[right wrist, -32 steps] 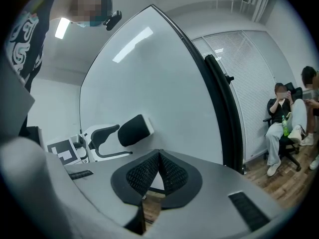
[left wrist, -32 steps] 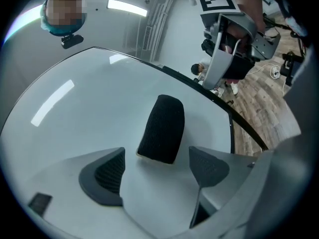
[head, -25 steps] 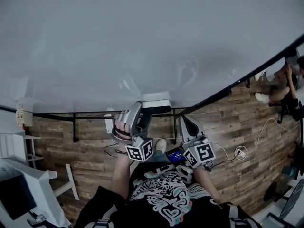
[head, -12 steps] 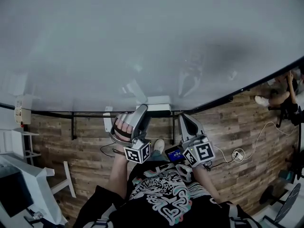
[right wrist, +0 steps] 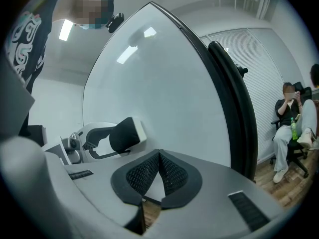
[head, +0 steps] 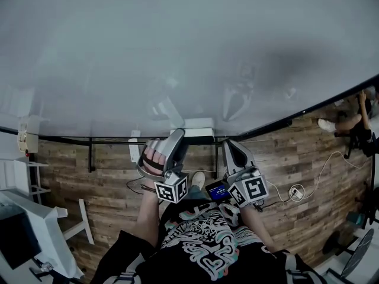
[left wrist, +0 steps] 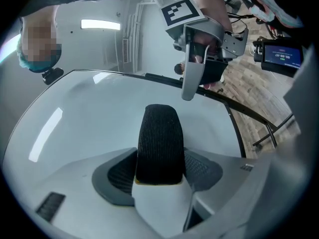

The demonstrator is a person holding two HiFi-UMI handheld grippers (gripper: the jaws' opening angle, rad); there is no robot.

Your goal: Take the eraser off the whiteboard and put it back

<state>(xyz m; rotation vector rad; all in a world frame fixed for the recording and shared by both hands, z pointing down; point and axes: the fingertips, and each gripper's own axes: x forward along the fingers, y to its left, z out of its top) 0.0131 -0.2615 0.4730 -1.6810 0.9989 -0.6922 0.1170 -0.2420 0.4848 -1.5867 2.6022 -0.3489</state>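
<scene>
Both jaws of the right gripper (right wrist: pixel 158 176) are pressed together, empty; the left gripper (left wrist: pixel 159 167) pinches the eraser (left wrist: pixel 158 136) (black felt showing) near the whiteboard's (head: pixel 177 52) lower edge. Pulling askew could twist it loose and drop it.

Eraser (left wrist: pixel 158 143) between left gripper (head: pixel 180 139) jaws, at whiteboard (head: pixel 177 52) lower edge; right gripper (head: pixel 232 152) just right; seated person (right wrist: pixel 289 128) far right.

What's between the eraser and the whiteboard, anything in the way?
Nothing visible. The left gripper is shut on the eraser right at the whiteboard, and the board around it is bare. The right gripper, shut and empty, sits off to the side, not in between.
</scene>
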